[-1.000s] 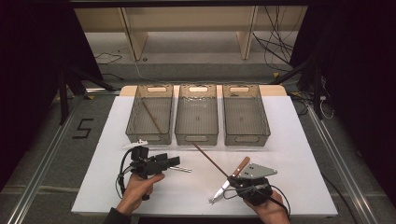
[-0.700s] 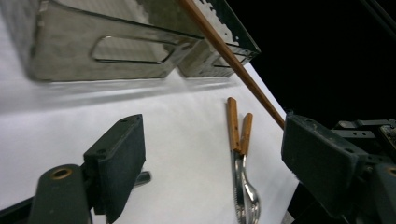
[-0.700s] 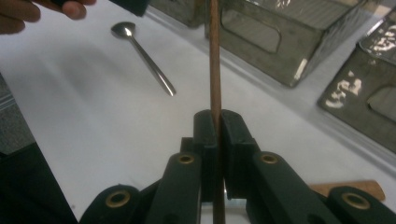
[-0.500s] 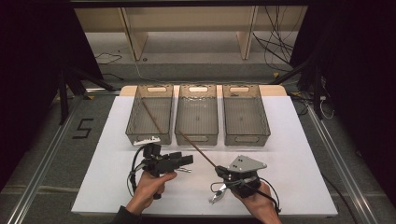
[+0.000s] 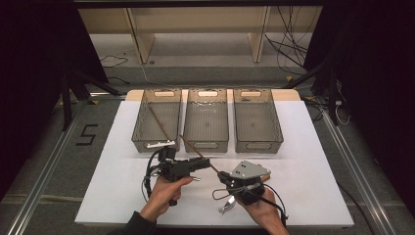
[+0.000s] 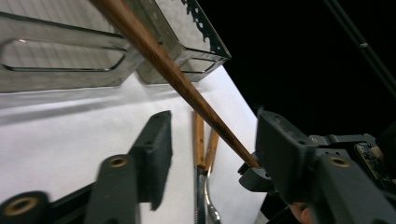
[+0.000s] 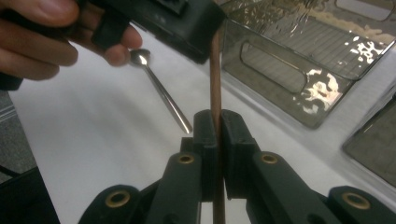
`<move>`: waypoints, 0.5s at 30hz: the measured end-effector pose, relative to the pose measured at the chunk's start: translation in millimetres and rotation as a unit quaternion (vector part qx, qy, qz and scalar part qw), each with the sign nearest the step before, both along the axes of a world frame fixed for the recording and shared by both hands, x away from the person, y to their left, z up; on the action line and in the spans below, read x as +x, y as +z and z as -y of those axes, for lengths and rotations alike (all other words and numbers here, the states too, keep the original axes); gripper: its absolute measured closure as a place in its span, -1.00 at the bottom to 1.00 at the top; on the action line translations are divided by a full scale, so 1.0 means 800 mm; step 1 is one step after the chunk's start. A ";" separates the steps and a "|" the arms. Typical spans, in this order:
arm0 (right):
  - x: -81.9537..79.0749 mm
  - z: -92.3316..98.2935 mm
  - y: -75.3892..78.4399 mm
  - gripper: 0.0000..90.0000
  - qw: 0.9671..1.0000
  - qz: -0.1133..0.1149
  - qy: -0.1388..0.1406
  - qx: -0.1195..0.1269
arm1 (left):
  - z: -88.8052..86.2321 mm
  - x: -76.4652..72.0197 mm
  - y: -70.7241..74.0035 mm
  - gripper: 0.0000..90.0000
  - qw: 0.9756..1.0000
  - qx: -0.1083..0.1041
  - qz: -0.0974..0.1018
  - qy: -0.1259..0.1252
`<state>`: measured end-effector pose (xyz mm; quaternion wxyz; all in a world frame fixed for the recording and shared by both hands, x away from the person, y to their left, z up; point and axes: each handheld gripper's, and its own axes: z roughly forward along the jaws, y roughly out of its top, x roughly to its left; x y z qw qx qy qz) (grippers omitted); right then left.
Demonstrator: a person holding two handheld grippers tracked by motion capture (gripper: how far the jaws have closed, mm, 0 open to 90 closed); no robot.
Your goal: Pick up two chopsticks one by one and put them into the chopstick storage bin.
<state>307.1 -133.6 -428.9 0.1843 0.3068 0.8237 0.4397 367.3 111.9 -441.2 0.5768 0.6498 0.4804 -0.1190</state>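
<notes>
Right gripper view: the right tongs [image 7: 217,128] are clamped on a long thin dark-brown wooden chopstick [image 7: 215,79], pads pinching it near 1 end, the rest rising toward the left tongs [image 6: 212,140]. Left gripper view shows those jaws part-way in, having just been closing, w/ the stick [image 6: 187,88] passing between them; neither pad looks to press on it yet, so no grip there. High view: the stick [image 5: 198,152] hangs slanted above the white tabletop [image 5: 313,147], in front of 3 clear plastic bins [image 5: 208,120]. Judged: light, stiff, smooth & round, so it'll likely pivot or slide in an end pinch. Better to hold nearer mid-length, pads square across the shaft, moderate squeeze. A metal spoon [image 7: 161,95] lies on the tabletop nearby.
</notes>
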 end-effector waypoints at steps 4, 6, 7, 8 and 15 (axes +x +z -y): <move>-0.001 -0.002 0.003 0.91 1.000 0.007 0.001 0.006 | 0.002 0.000 0.001 0.26 1.000 -0.010 0.002 -0.007; -0.002 -0.003 0.004 0.91 1.000 0.009 0.002 0.008 | 0.002 0.000 0.001 0.34 1.000 -0.016 0.003 -0.009; -0.003 -0.004 0.003 0.91 1.000 0.009 0.002 0.011 | 0.003 0.000 0.001 0.37 1.000 -0.018 0.003 -0.010; -0.002 -0.005 0.003 0.91 1.000 0.012 0.004 0.011 | 0.003 0.000 0.001 0.41 1.000 -0.021 0.003 -0.010; -0.004 -0.008 0.002 0.91 1.000 0.015 0.005 0.020 | 0.000 0.001 -0.001 0.62 0.999 -0.047 -0.003 -0.015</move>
